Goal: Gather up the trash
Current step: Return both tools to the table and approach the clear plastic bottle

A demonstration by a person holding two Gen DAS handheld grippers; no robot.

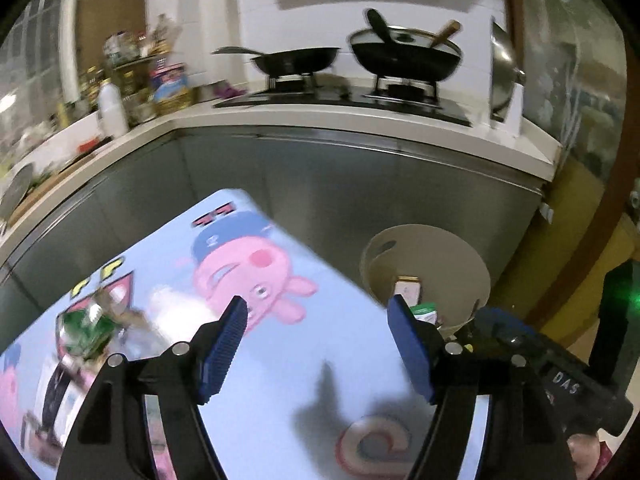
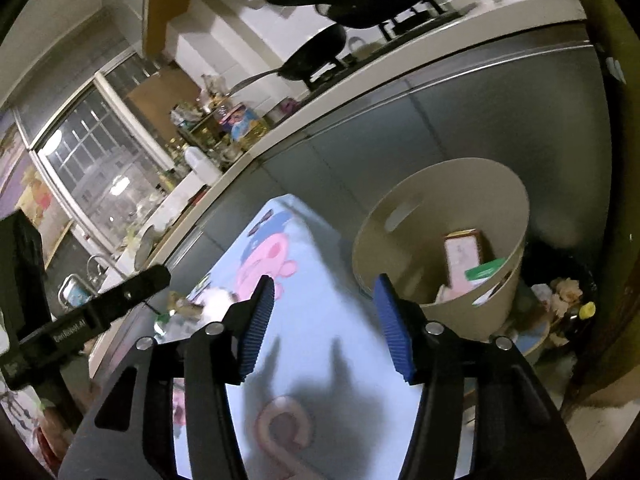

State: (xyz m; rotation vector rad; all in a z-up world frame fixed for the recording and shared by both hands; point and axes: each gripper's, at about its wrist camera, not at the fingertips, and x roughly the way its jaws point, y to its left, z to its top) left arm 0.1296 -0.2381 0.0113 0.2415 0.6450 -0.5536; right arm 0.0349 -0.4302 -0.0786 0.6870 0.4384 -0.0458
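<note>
we note heavy motion blur in the left wrist view: the countertop clutter at far left cannot be identified. the trash pile (image 1: 90, 330) on the table (image 1: 280, 380), a crumpled green-and-silver wrapper with brown scraps, lies near the table's left edge and is smeared; its separate pieces cannot be told apart. the near edge of the table is cut off by the frame.

our left gripper (image 1: 316, 350) has its jaws standing well apart with nothing between them. the trash pile lies left of its left finger, not touching it. the beige bin (image 1: 432, 248) stands just beyond the table's right edge, behind the right finger, which hides part of its contents.

in the right wrist view, the trash pile (image 2: 192, 306) is partly hidden behind the other gripper's body. our right gripper (image 2: 324, 322) is parted midway and holds nothing. the bin (image 2: 440, 216) holds a pink box (image 2: 462, 258) and a green packet (image 2: 486, 270).
</note>
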